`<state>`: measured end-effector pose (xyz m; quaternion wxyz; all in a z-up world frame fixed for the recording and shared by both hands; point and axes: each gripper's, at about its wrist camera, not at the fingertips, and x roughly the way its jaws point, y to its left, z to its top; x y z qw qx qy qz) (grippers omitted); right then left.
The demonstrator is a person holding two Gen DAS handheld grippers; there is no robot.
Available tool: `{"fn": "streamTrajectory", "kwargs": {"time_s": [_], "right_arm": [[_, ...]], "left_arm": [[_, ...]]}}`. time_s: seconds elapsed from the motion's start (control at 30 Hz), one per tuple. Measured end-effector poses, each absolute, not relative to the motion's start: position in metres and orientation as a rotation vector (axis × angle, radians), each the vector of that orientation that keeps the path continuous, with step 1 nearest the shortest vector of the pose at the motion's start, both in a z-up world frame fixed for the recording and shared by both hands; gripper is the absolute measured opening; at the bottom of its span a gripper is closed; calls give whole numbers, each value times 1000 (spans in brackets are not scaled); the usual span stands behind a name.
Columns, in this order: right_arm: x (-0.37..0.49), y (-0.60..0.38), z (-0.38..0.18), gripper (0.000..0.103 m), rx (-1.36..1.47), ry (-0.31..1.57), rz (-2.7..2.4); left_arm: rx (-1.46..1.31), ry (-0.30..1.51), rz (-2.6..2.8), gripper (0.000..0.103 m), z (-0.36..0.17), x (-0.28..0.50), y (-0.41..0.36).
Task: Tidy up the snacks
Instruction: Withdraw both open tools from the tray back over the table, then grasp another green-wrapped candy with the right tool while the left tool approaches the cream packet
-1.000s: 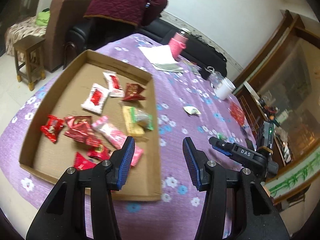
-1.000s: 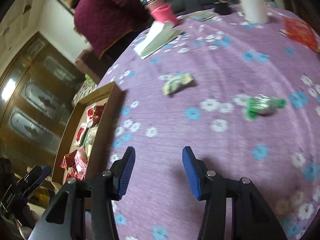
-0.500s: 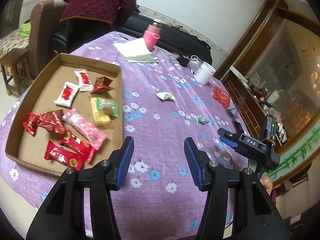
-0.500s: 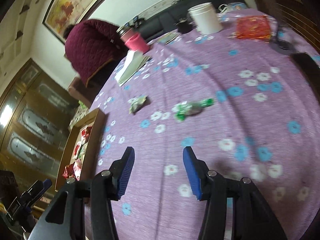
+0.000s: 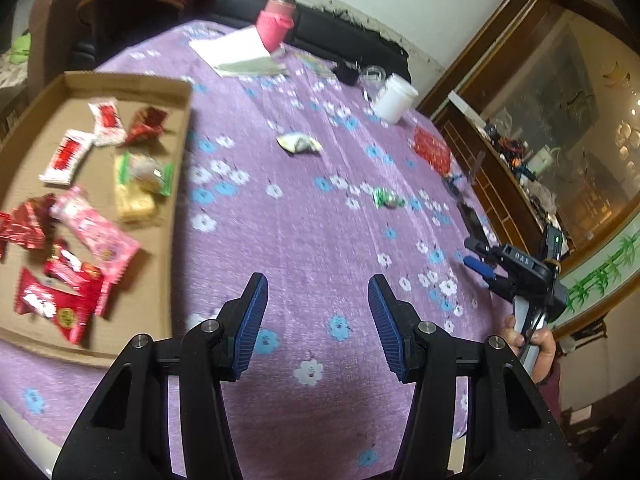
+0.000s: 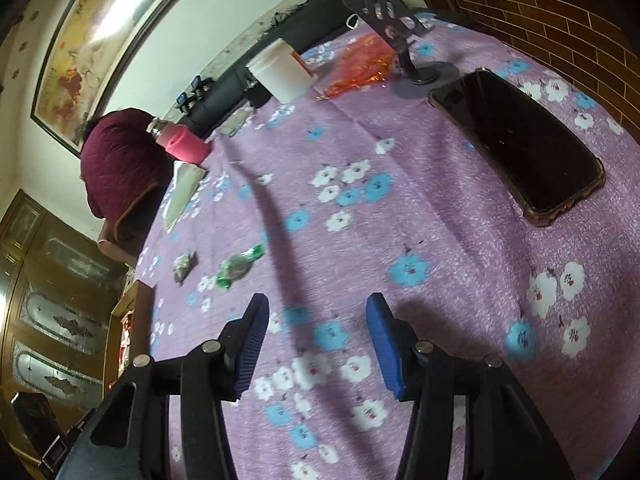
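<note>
Step in hand, as judged: reaching for the loose snacks. Left claw (image 5: 314,320) and right claw (image 6: 316,344) both stand partly open, hold nothing and hover above the purple bench (image 5: 304,240). The green candy (image 5: 386,199) and the pale wrapper (image 5: 299,145) lie farther out on the cloth, well apart from the box (image 5: 176,208) of sorted snacks. Next move, likely: lower 1 claw astride the candy, then close.
</note>
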<state>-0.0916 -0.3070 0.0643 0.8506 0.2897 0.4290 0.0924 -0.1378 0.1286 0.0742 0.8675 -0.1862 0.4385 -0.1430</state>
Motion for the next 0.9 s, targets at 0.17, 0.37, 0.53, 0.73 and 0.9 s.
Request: {"fn": "streamTrajectory", "kwargs": {"time_s": [0.17, 0.37, 0.53, 0.73, 0.9], "right_arm": [[-76, -281, 66, 54, 616, 913, 325], [-38, -222, 62, 54, 539, 979, 357], [-4, -186, 53, 54, 471, 1003, 284], [15, -169, 52, 52, 377, 953, 210], [12, -165, 51, 29, 259, 924, 187]], "left_arm": [[-380, 930, -303, 52, 71, -128, 123], [-331, 921, -286, 52, 78, -103, 122], [-234, 892, -256, 52, 91, -68, 118], [-117, 884, -250, 52, 89, -20, 107], [-31, 930, -277, 52, 70, 22, 89]]}}
